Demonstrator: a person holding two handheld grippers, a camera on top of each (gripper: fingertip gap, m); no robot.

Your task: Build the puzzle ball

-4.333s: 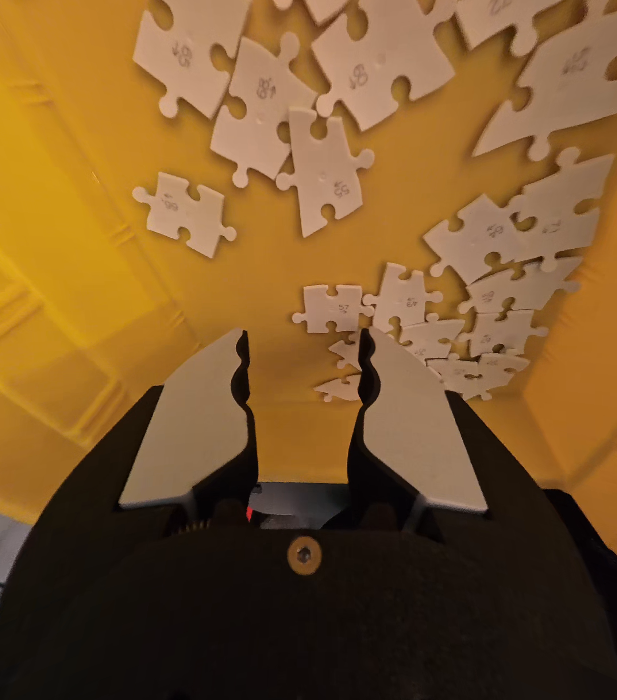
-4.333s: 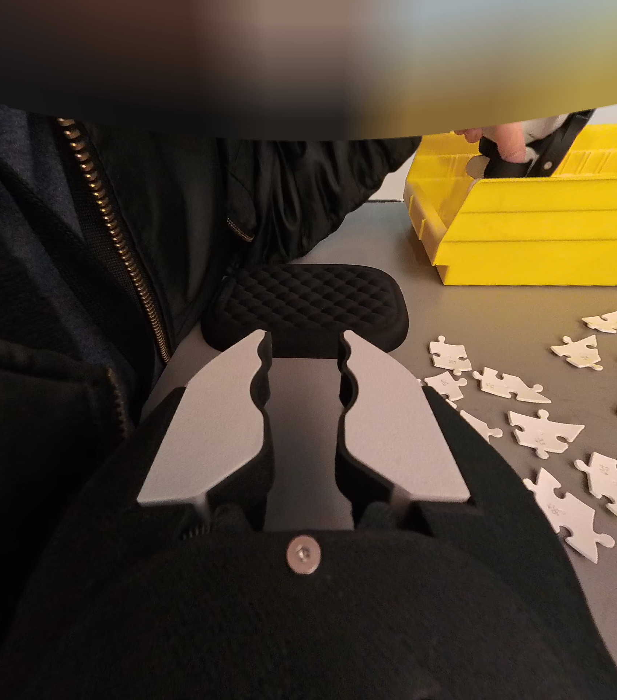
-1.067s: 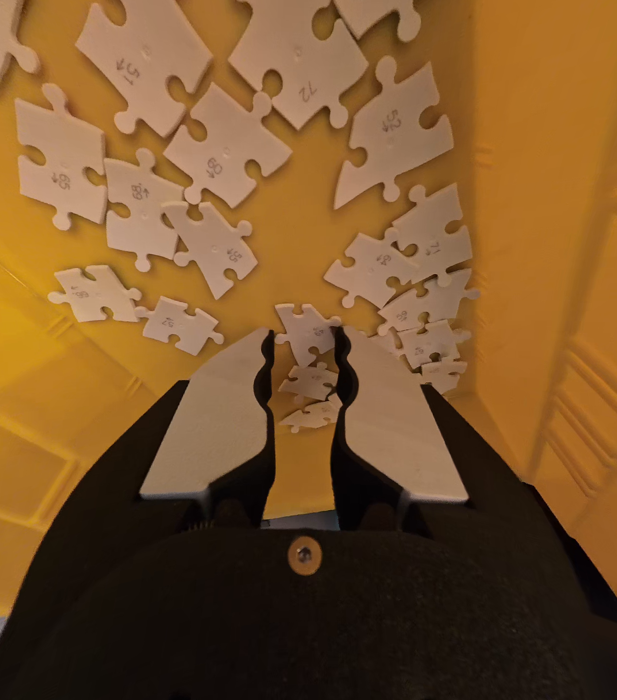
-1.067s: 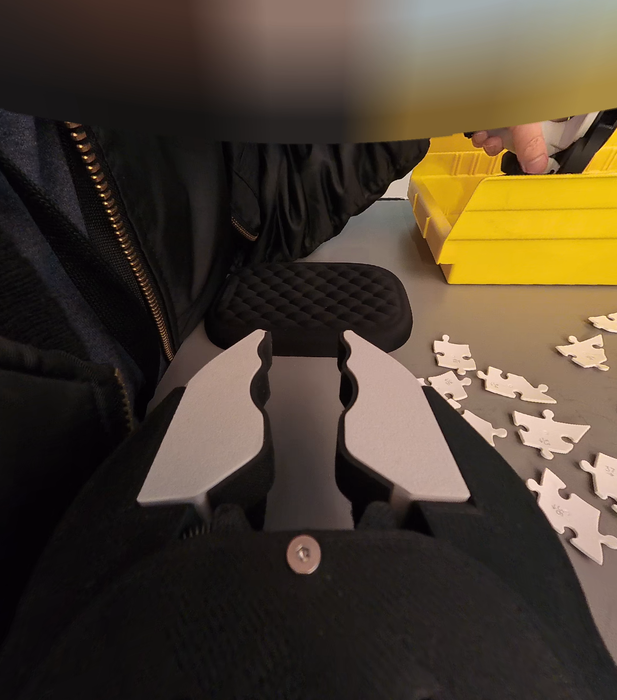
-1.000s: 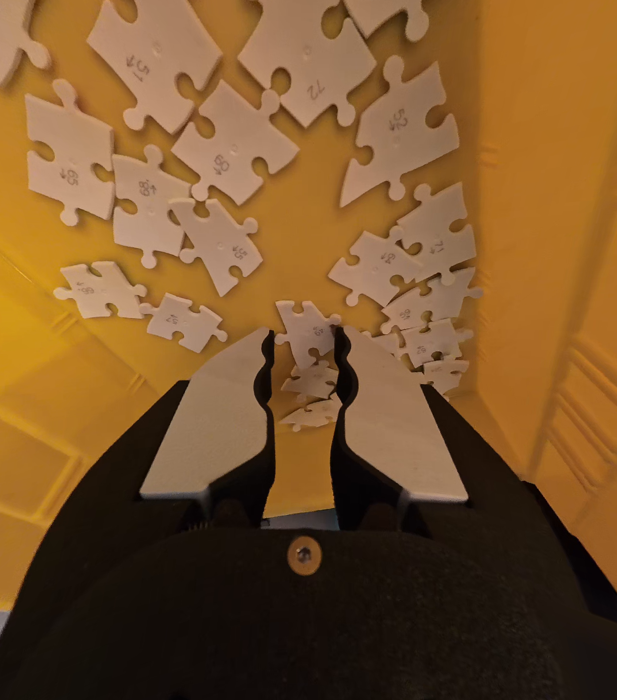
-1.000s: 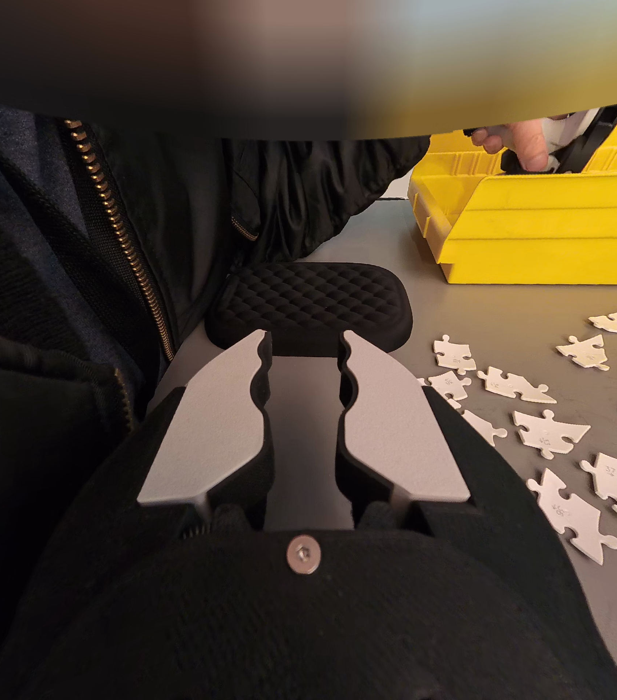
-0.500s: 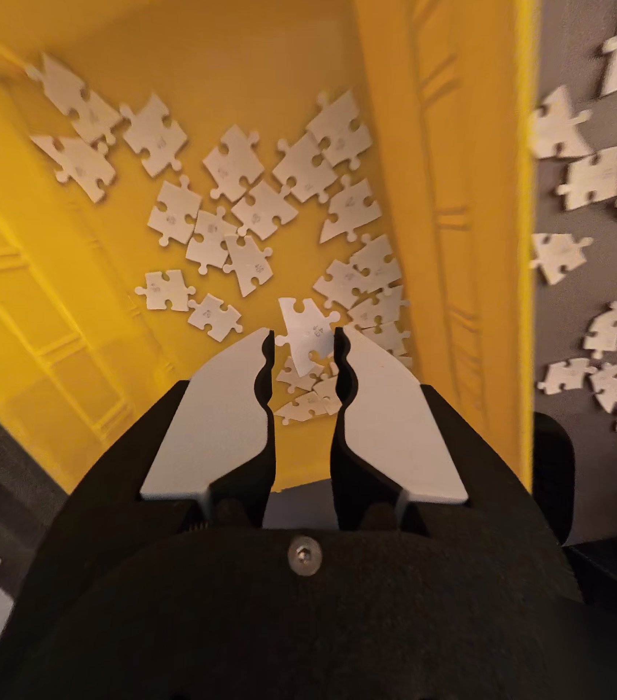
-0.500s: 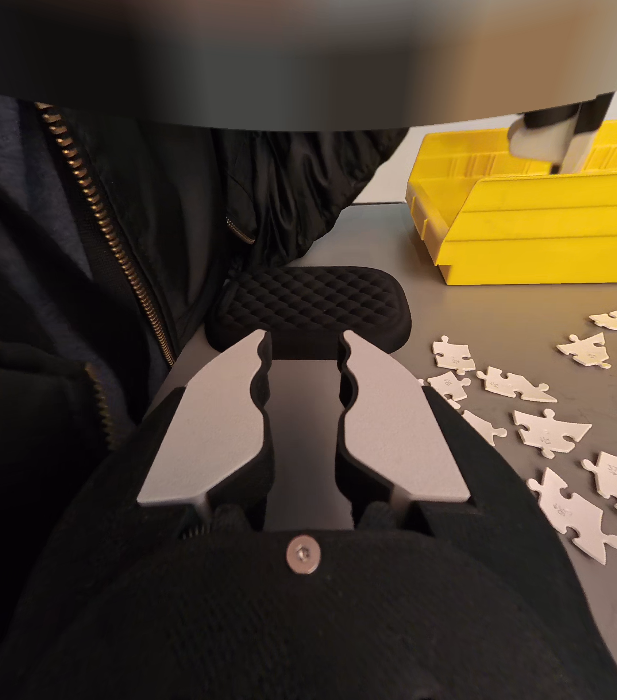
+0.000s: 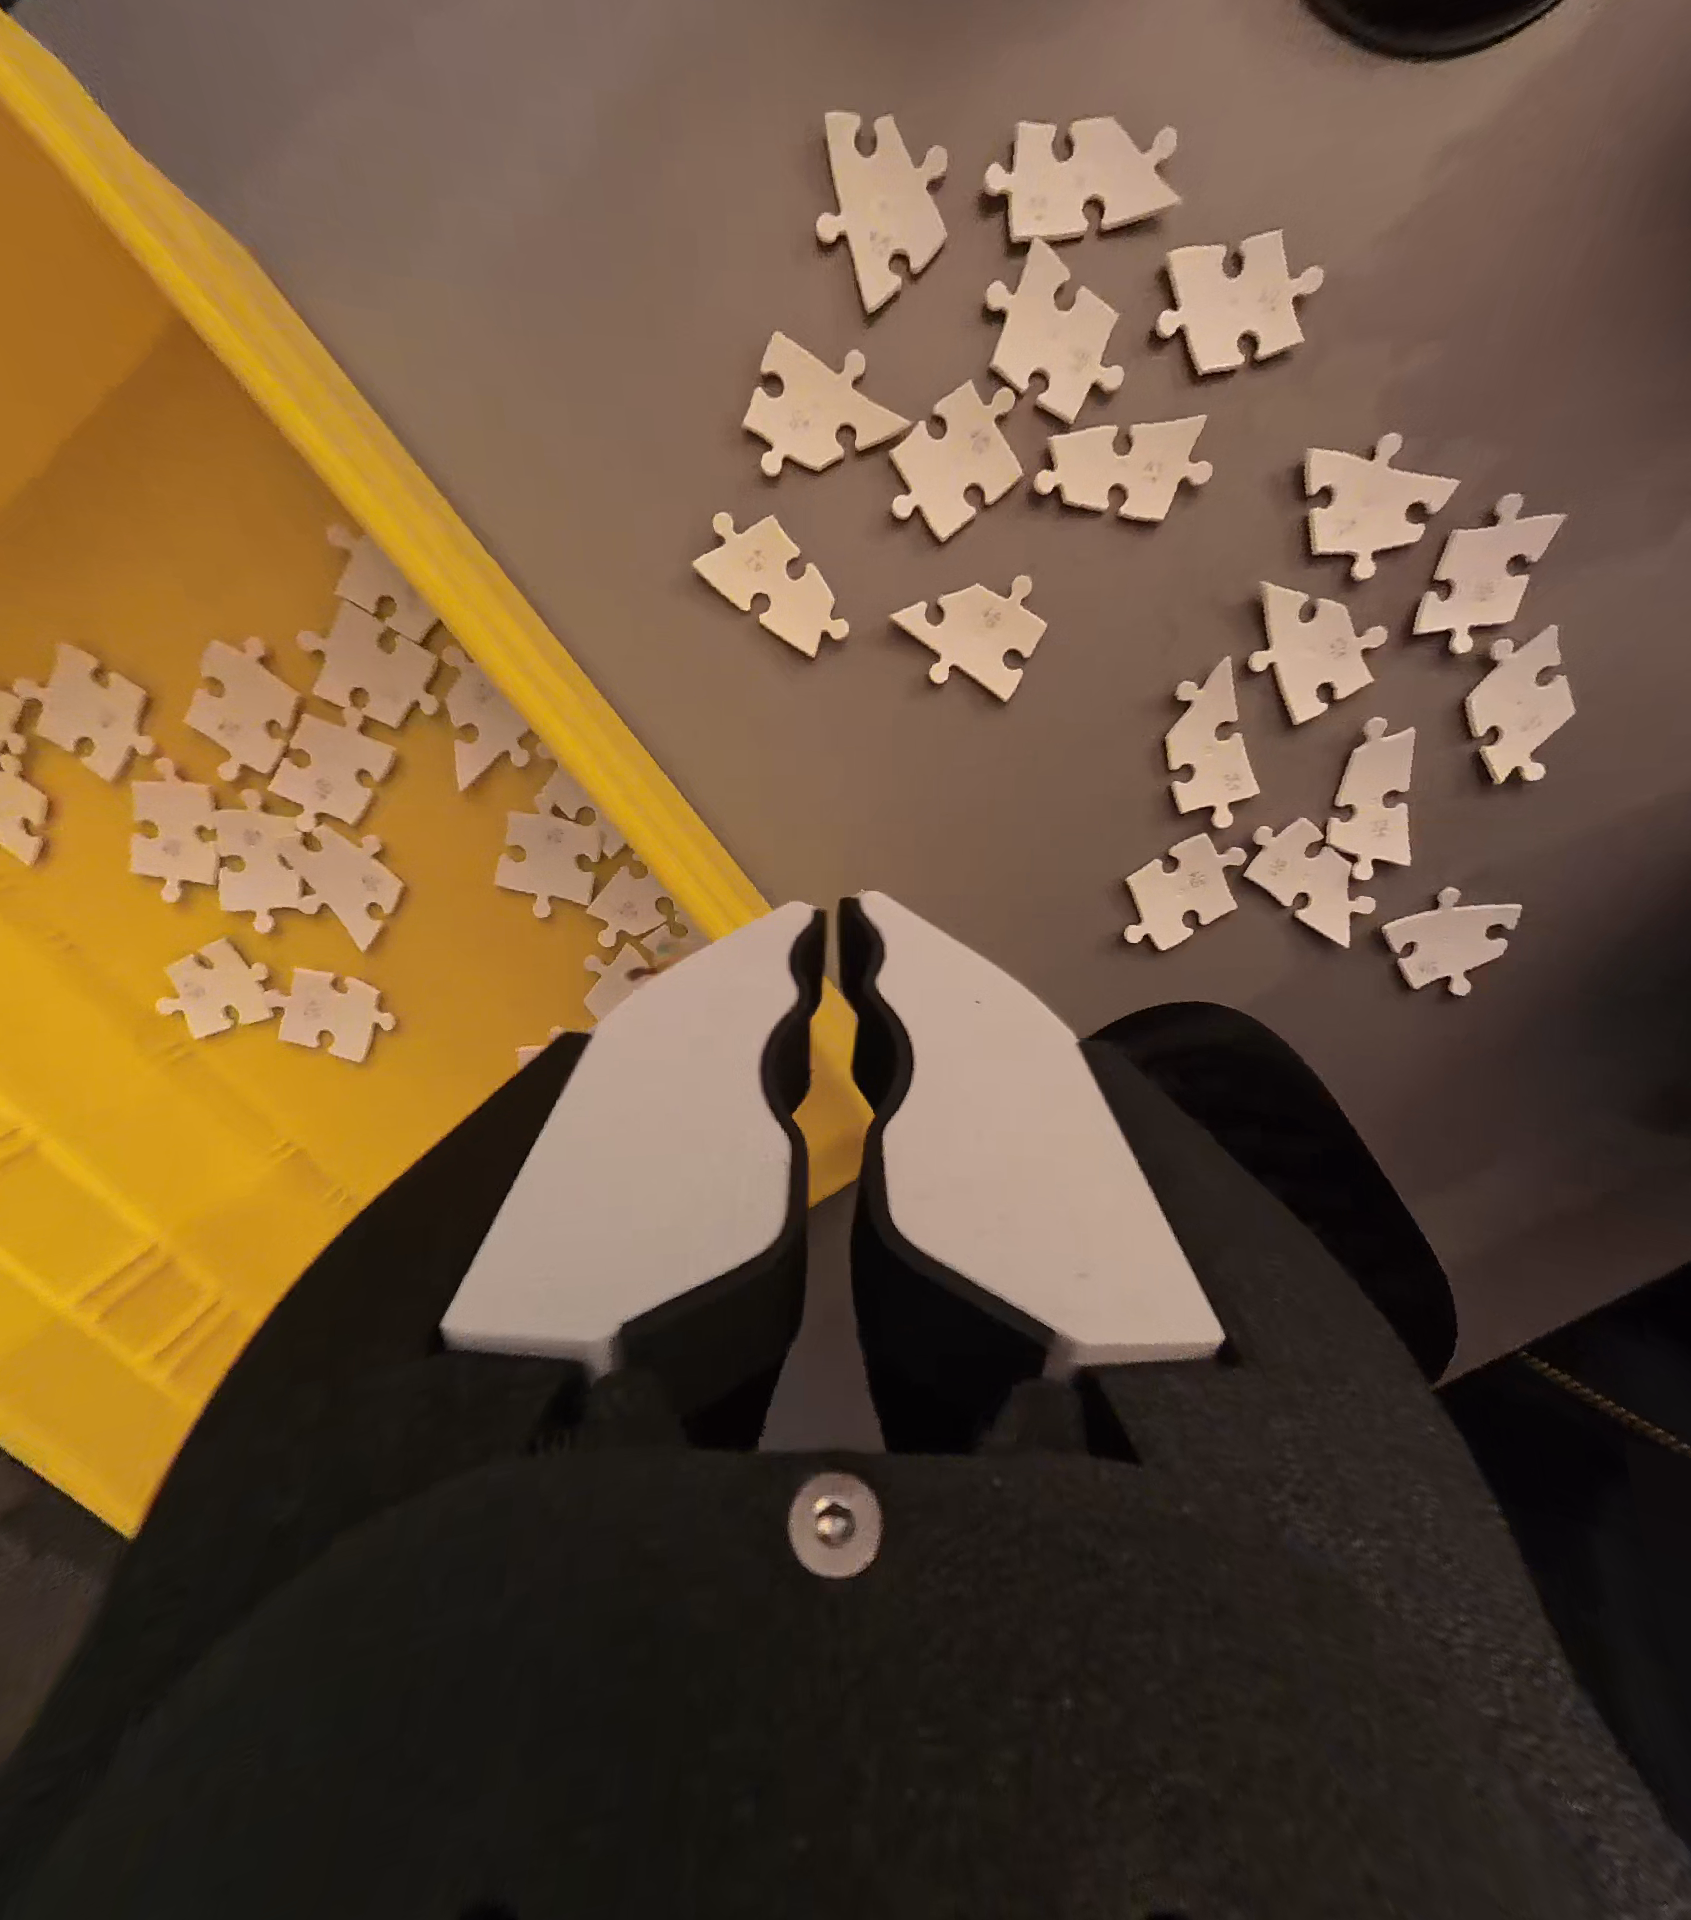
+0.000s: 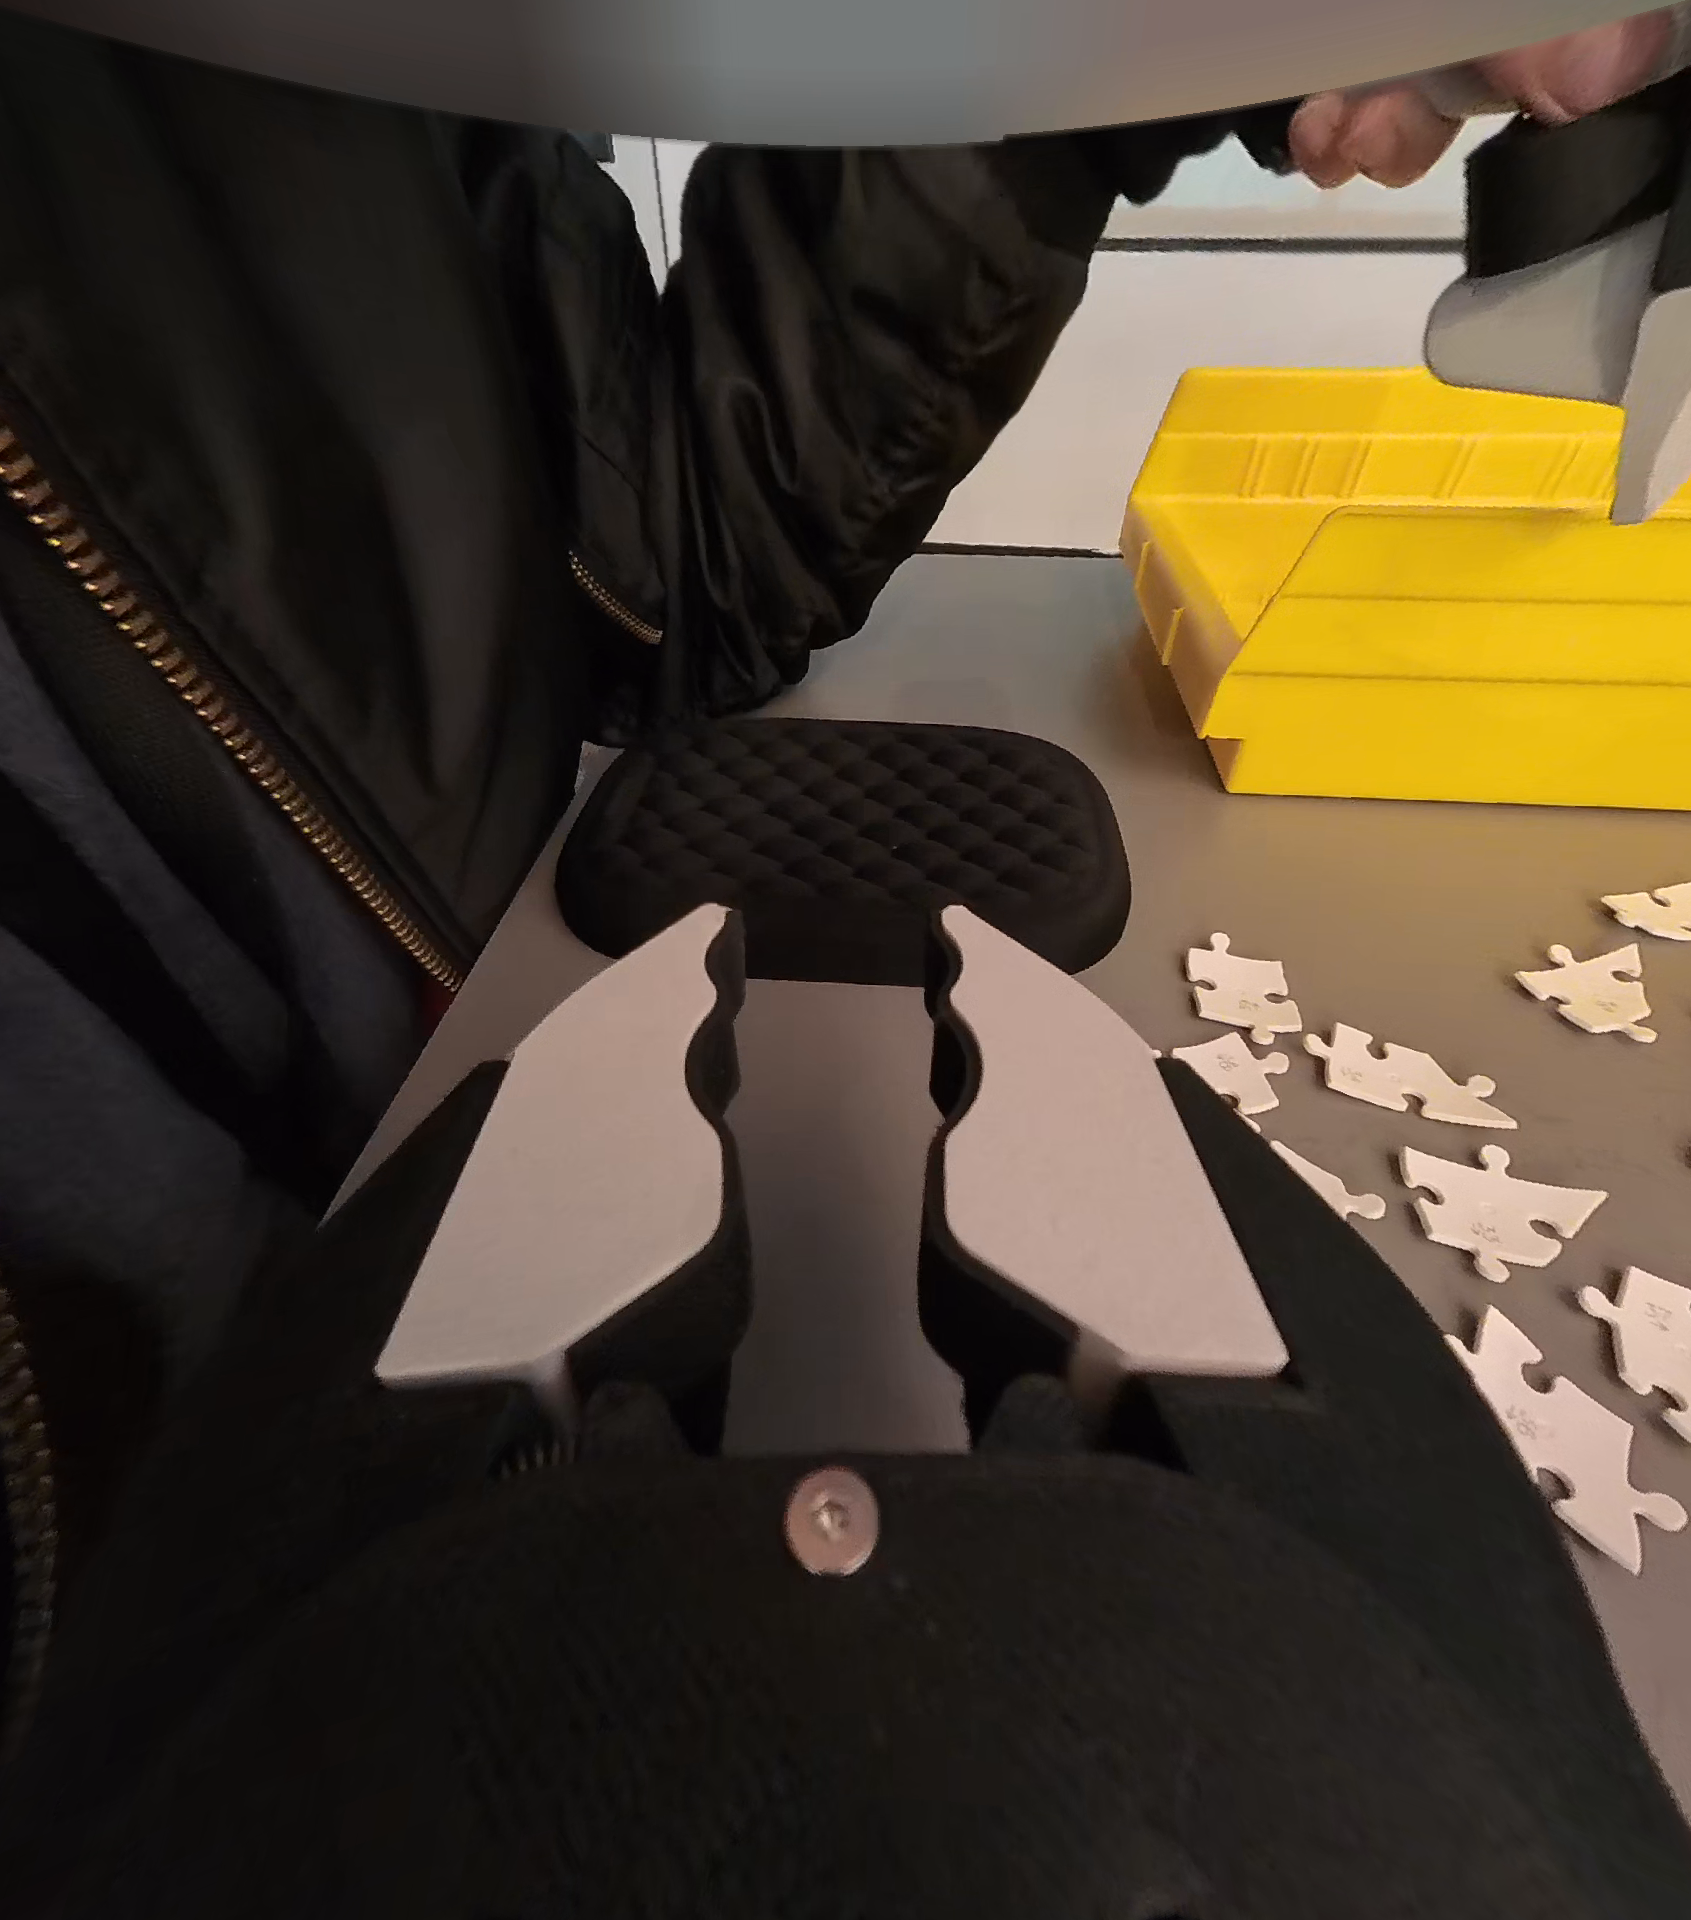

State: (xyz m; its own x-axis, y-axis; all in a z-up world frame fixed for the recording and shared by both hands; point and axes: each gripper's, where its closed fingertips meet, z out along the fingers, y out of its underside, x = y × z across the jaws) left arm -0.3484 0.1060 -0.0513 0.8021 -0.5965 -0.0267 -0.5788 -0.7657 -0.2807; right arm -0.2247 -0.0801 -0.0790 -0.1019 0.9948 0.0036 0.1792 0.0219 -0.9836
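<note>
The left claw (image 9: 828, 914) is closed to a thin slit. Nothing shows between its tips, and I cannot tell whether a piece is pinched edge-on. It hangs above the near rim of the yellow bin (image 9: 508, 613), which fills the left of its view with white pieces (image 9: 332, 758) scattered on its floor. More loose pieces (image 9: 976, 457) lie flat on the grey bench (image 9: 560, 260), up and to the right of the tips, in two groups. The closest piece (image 9: 1184, 894) lies just right of the tips in the frame.

The right claw (image 10: 833, 930) is open and empty, low over the bench, aimed at a black quilted pad (image 10: 841, 821). Bench pieces lie along the right edge of its view, some just beside its right finger.

No joined ball section is in view, so the build looks barely begun. The right claw seems nearer the bench pieces. It would need to swing right, since they lie off its axis.
</note>
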